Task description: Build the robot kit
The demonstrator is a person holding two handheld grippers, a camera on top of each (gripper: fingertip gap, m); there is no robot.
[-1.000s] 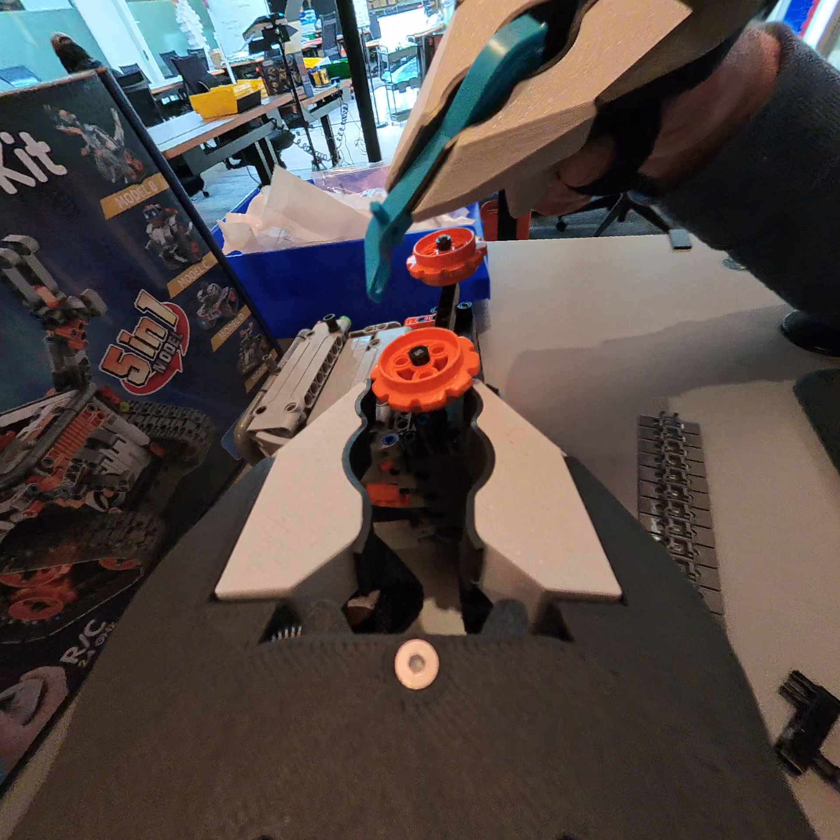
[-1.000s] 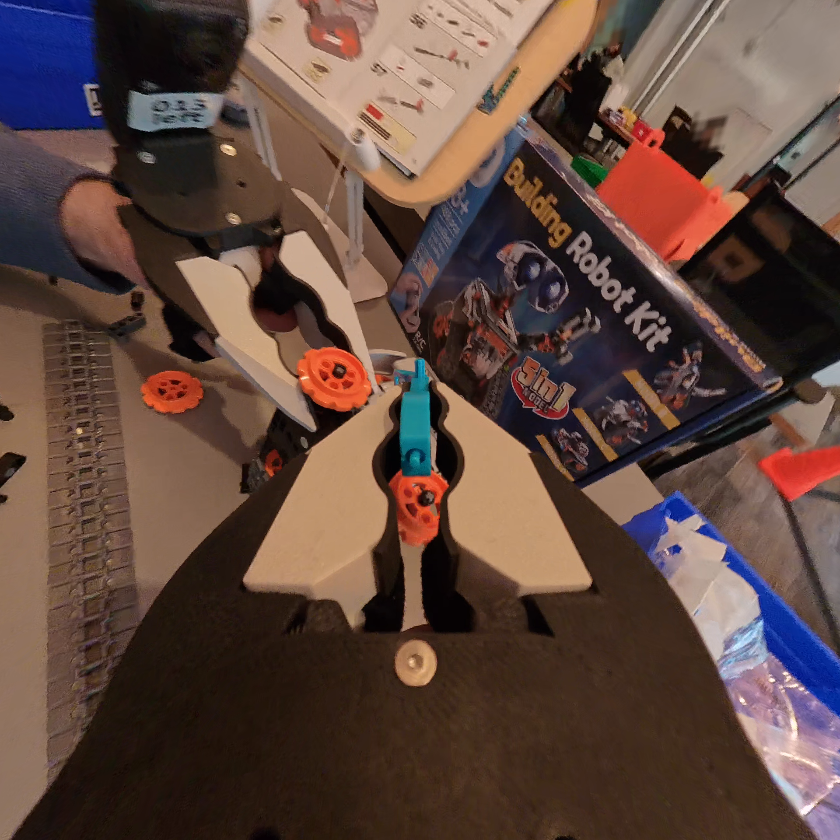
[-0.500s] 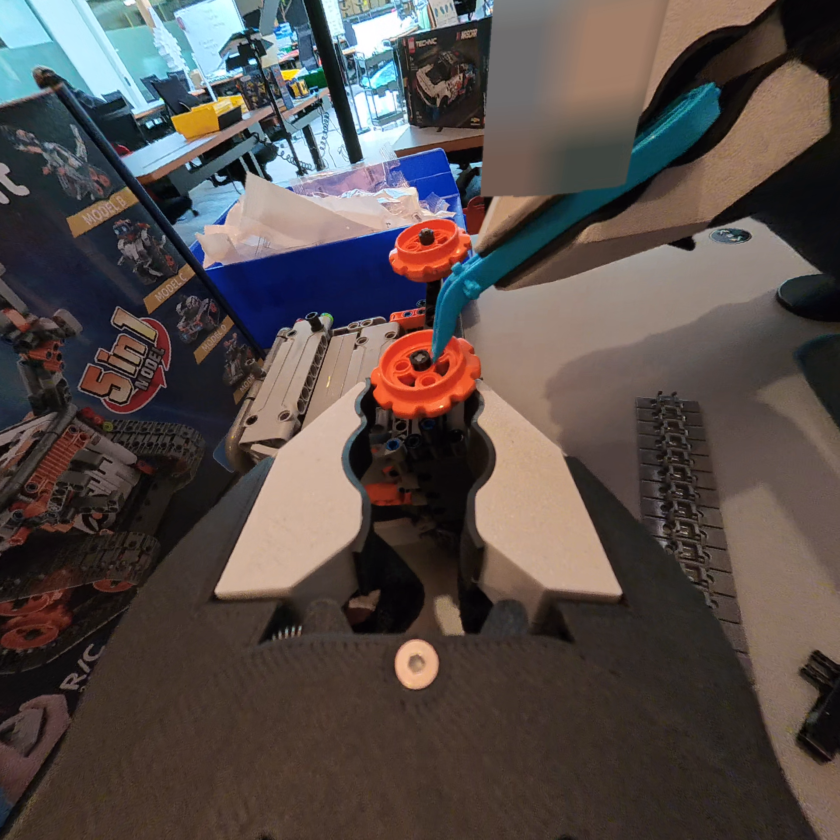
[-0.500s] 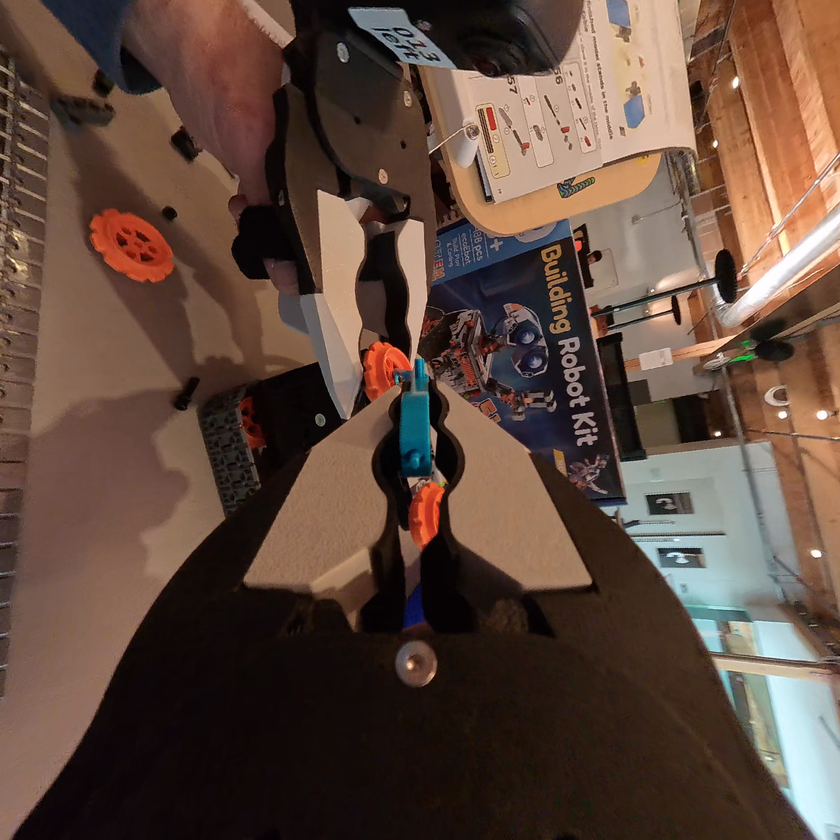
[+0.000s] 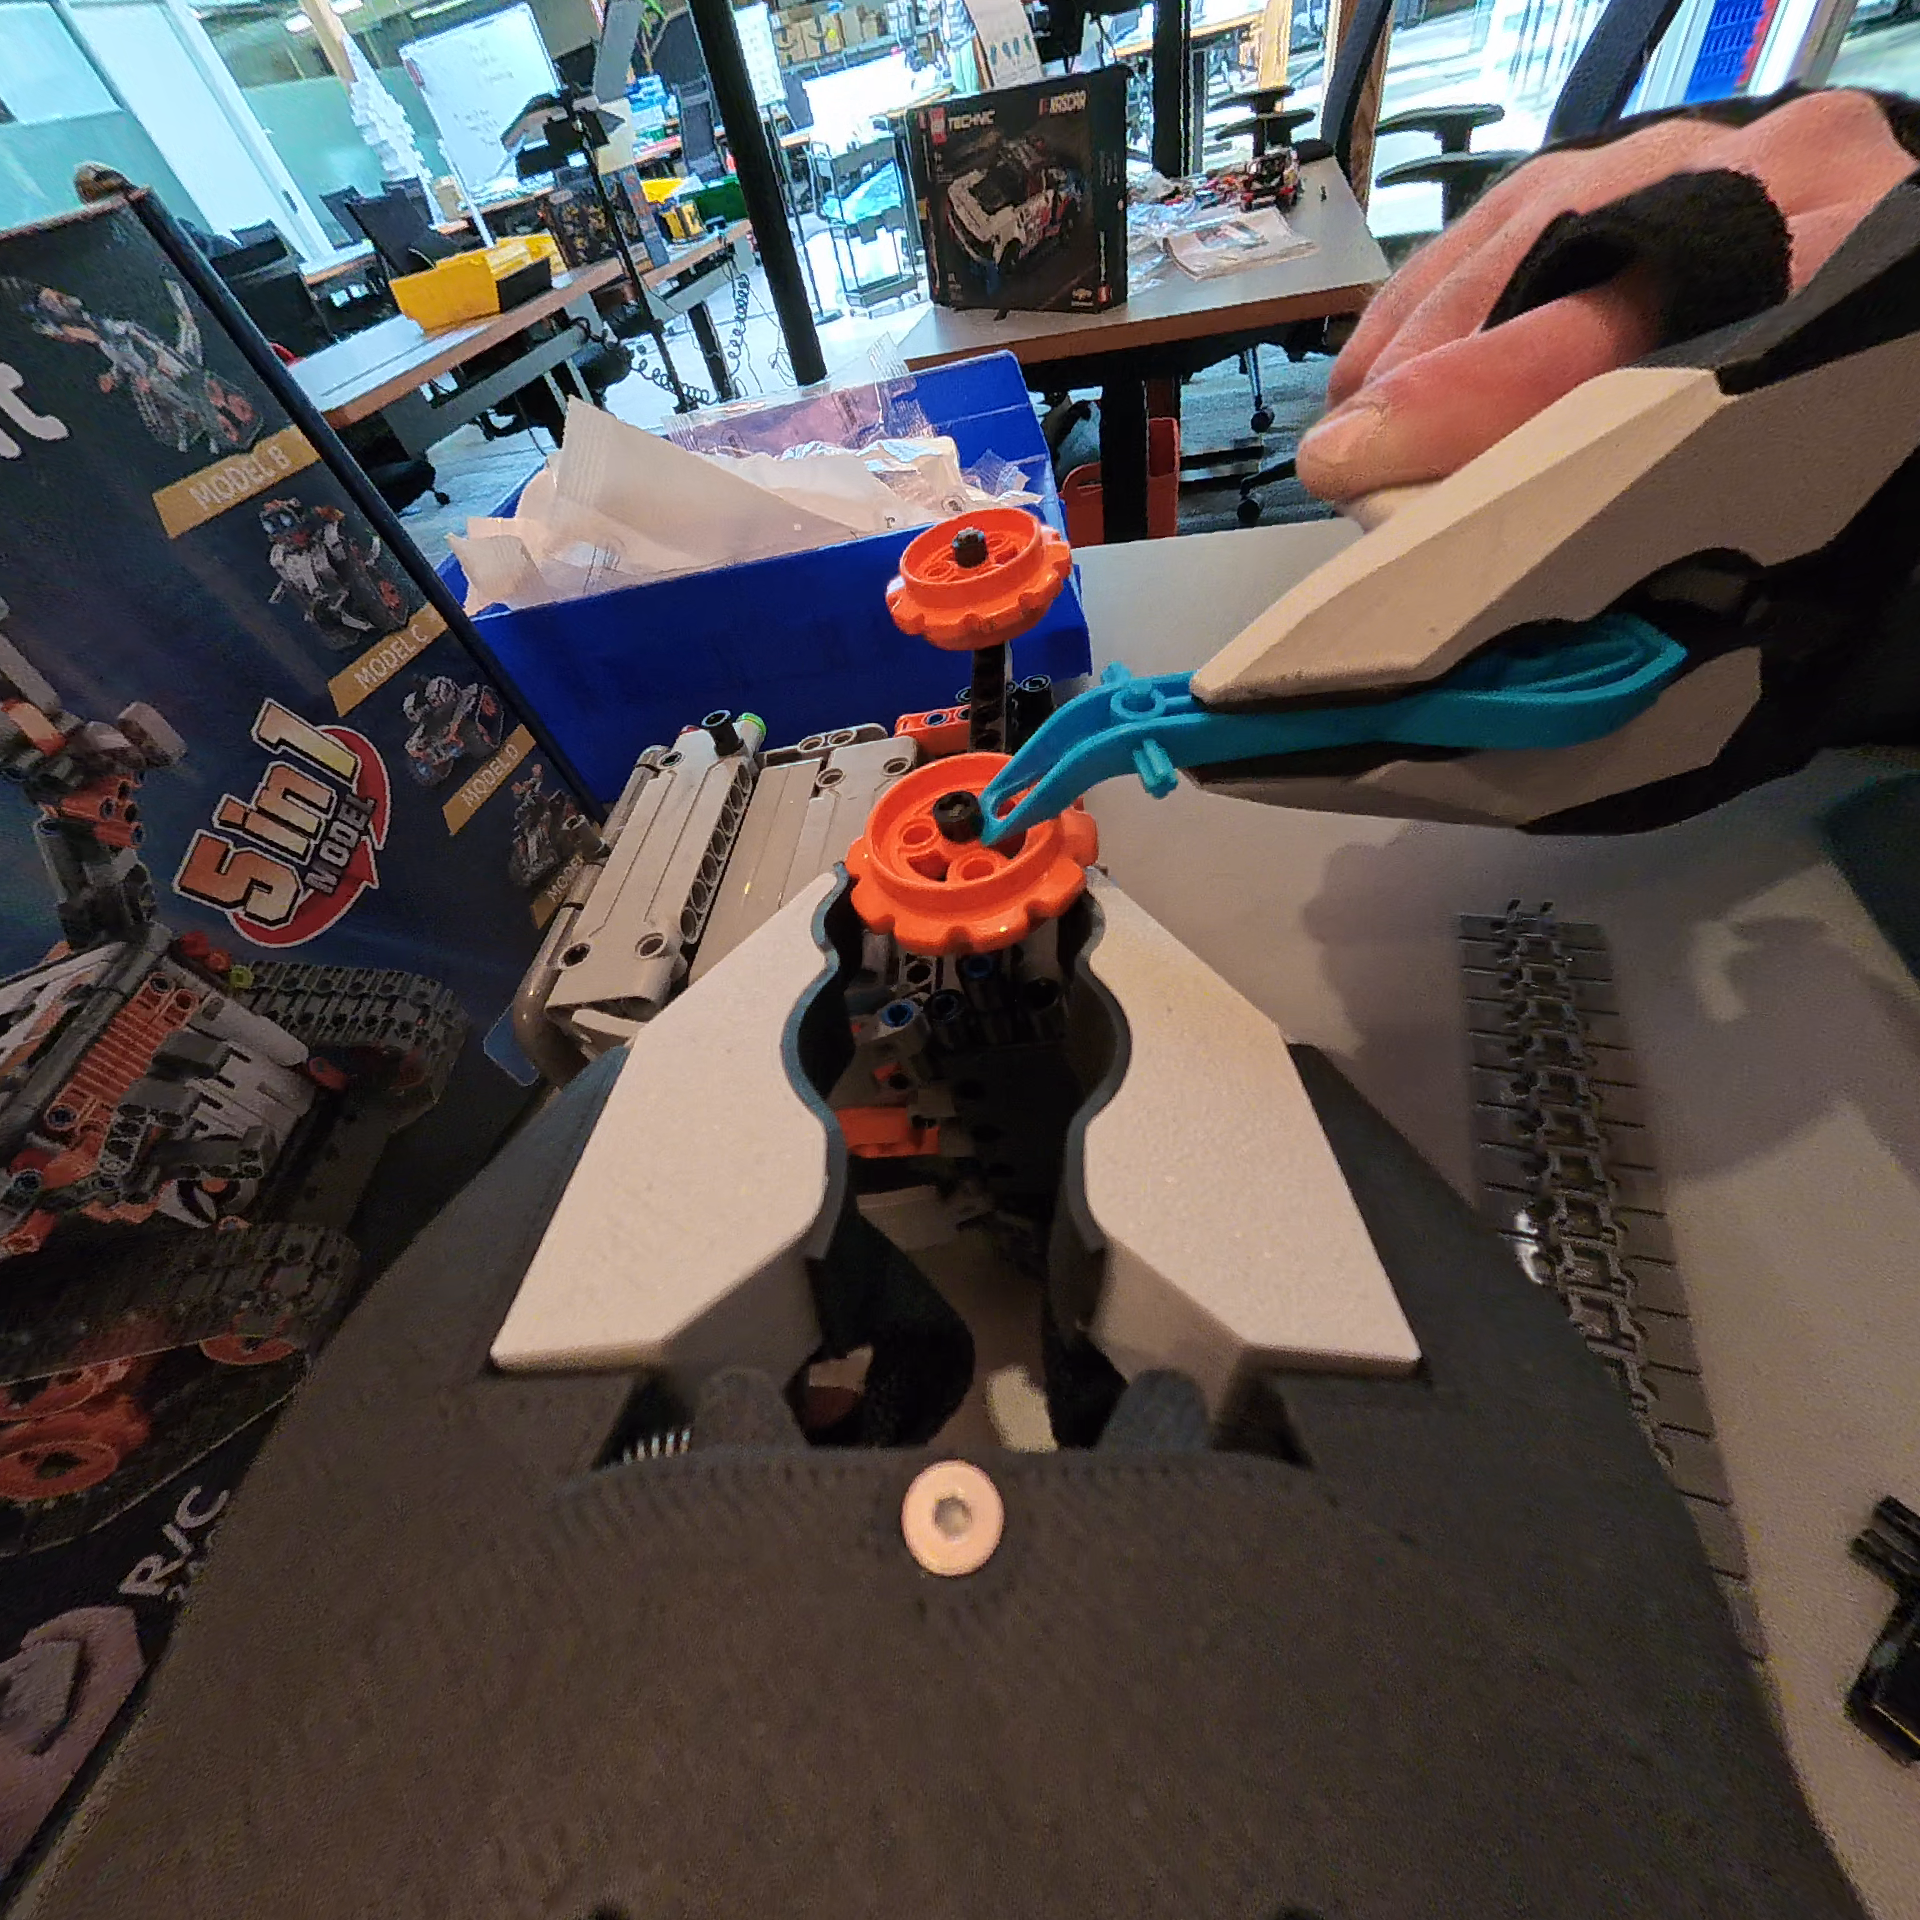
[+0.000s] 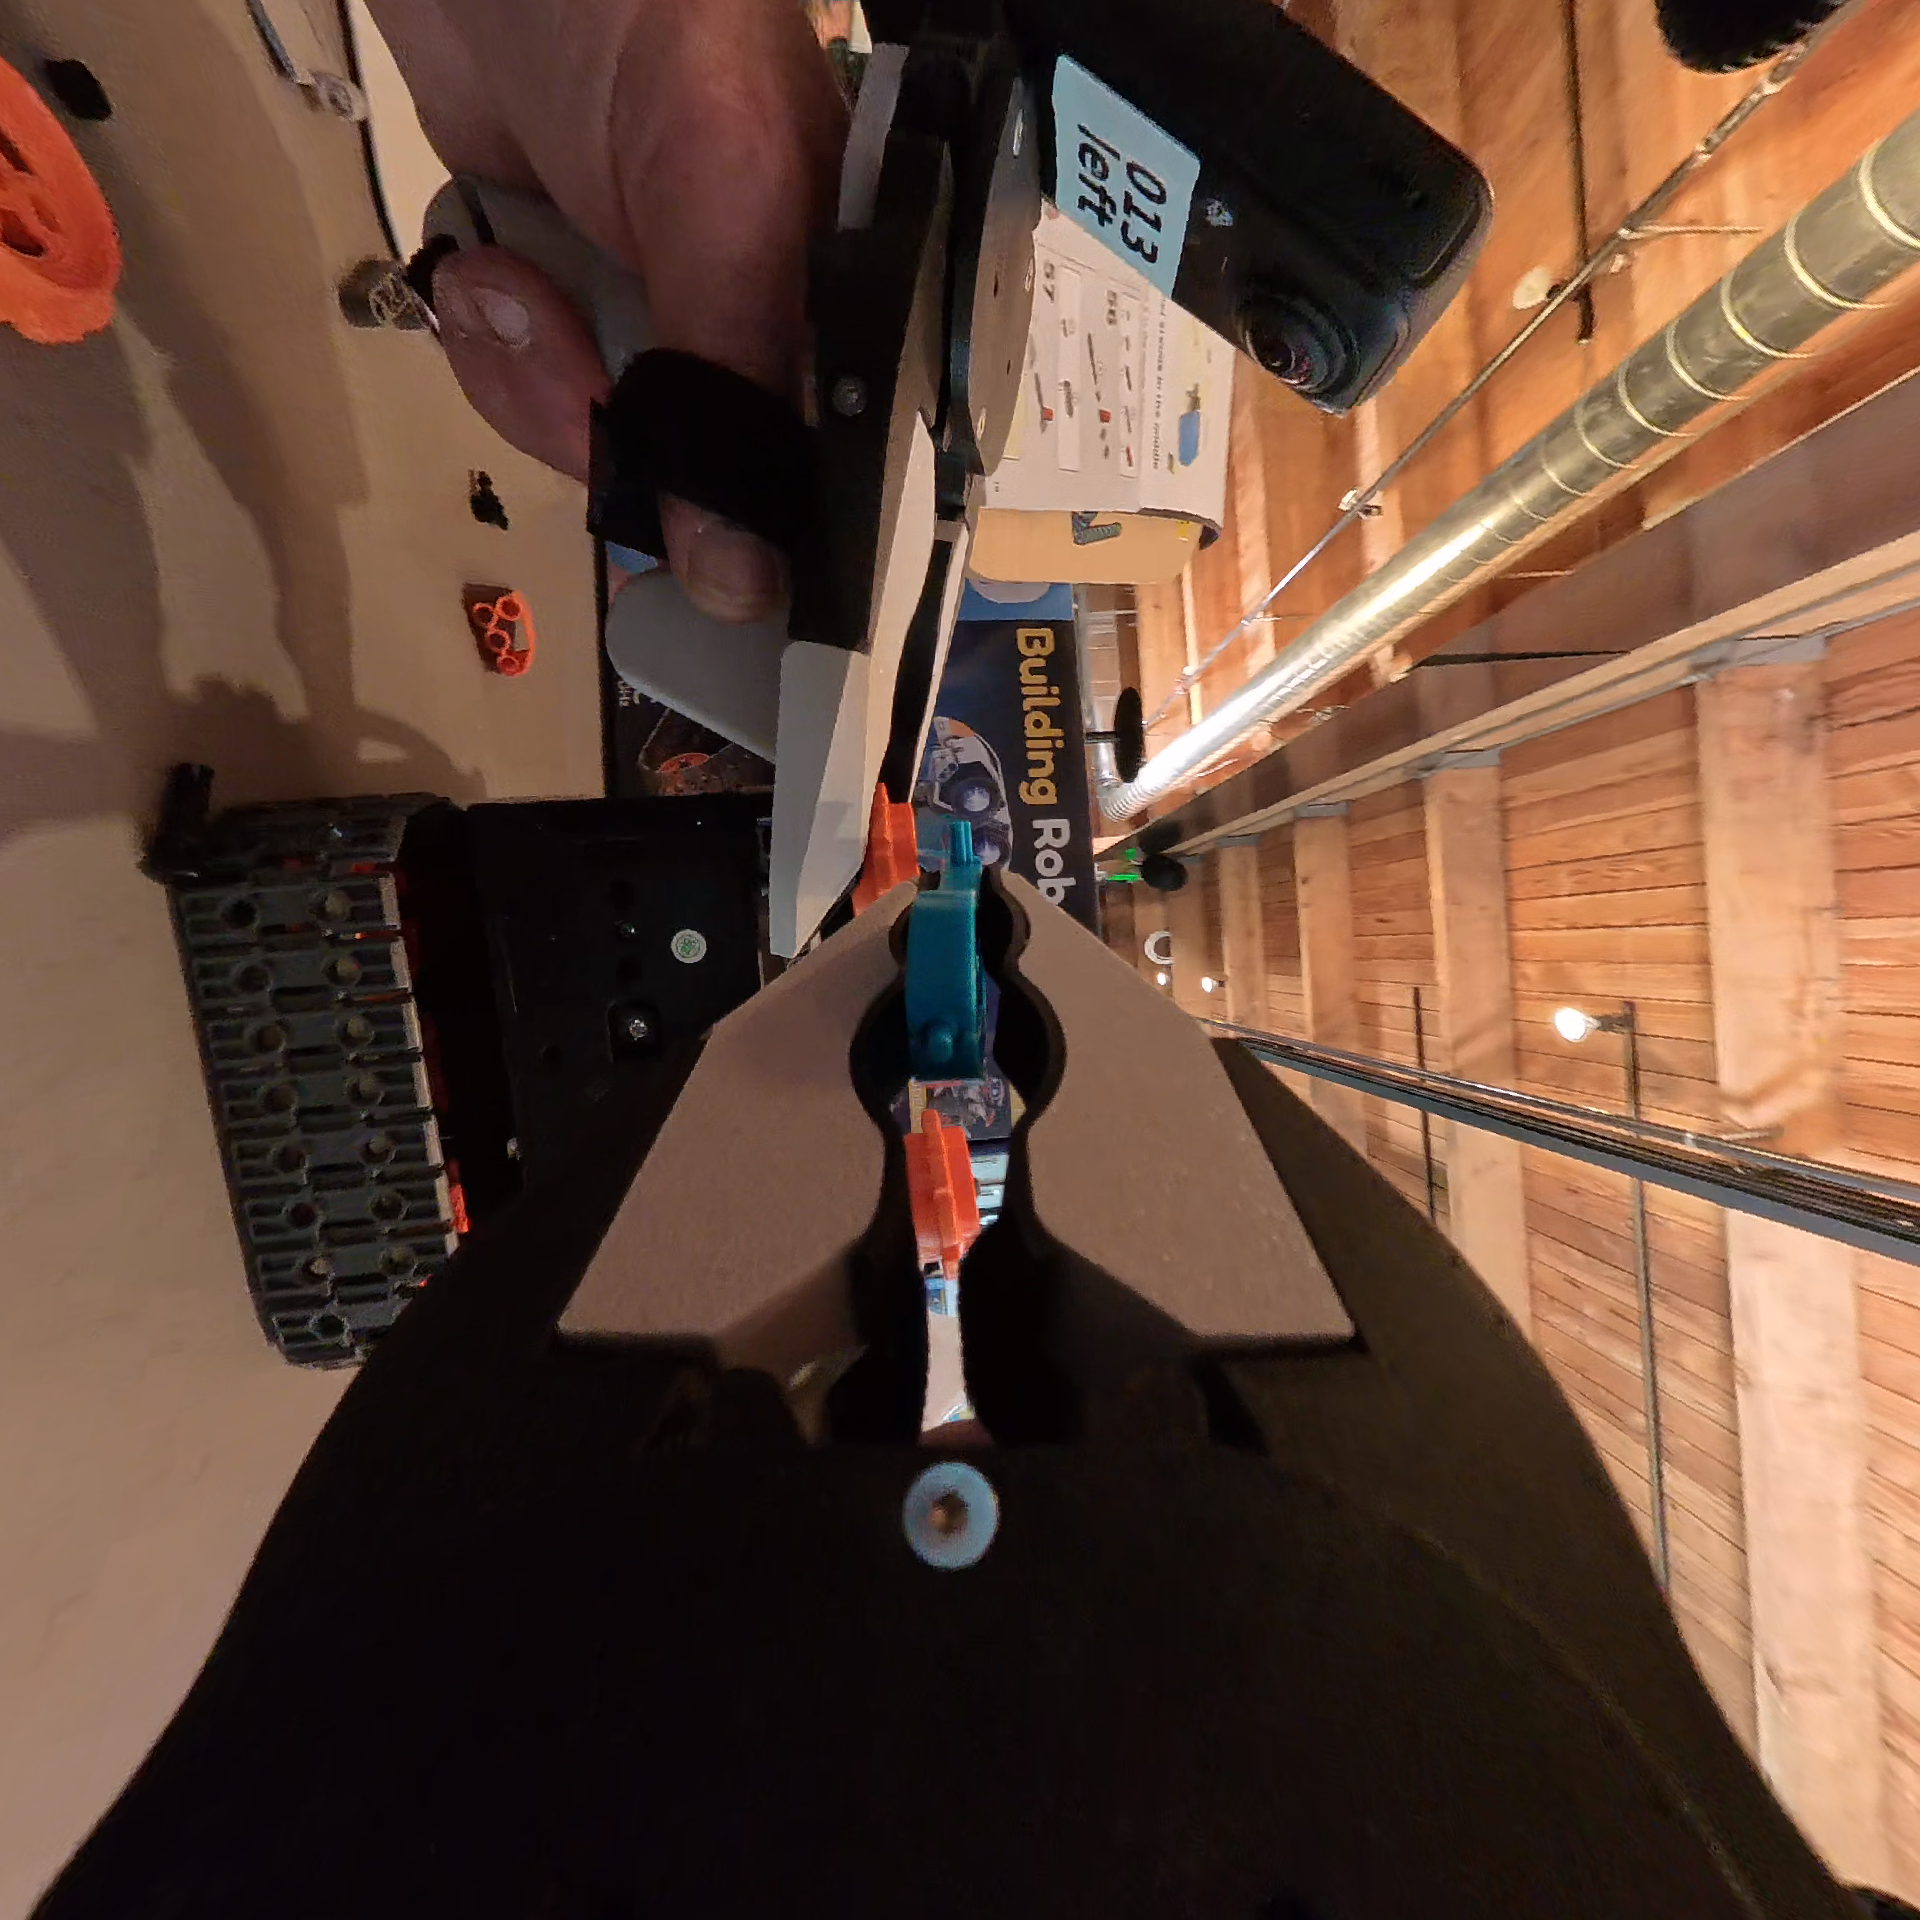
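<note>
Behind the grey table (image 5: 1299, 935) stands a dark blue kit box (image 5: 208, 675). With my left gripper (image 5: 961, 935) I clamp the brick-built model (image 5: 940, 1049) below its orange sprocket wheel (image 5: 971, 857). My right gripper (image 5: 1205, 732) pinches a teal separator tool (image 5: 1247, 722), whose tip touches the black axle end (image 5: 956, 814) in the wheel hub.

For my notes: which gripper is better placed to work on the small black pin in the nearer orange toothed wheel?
Probably the right gripper: its turquoise plastic tool touches the black pin while the left gripper clamps the grey-black brick model.
</note>
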